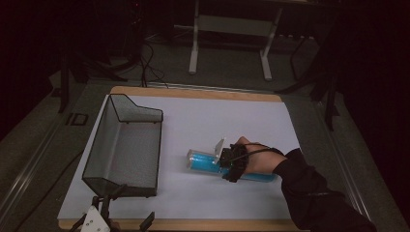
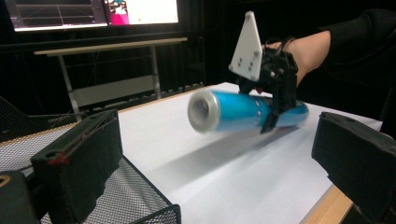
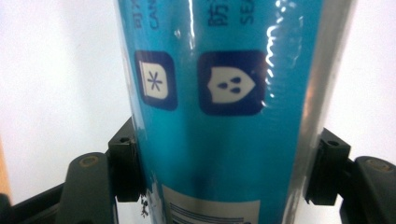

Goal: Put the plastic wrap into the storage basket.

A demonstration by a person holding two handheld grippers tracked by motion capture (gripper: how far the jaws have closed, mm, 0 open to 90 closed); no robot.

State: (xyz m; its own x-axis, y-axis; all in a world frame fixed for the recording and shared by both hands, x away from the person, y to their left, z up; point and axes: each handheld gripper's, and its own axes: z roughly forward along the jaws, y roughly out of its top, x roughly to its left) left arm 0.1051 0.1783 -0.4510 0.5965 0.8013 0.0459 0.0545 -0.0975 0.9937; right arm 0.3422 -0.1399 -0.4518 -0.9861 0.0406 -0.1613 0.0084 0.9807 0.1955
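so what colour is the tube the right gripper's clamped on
Bright blue tube, clearest in the right gripper view.

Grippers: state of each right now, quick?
Left gripper: open, holding nothing, near the mesh basket.
Right gripper: shut on the blue cylindrical tube lying on the white sheet.
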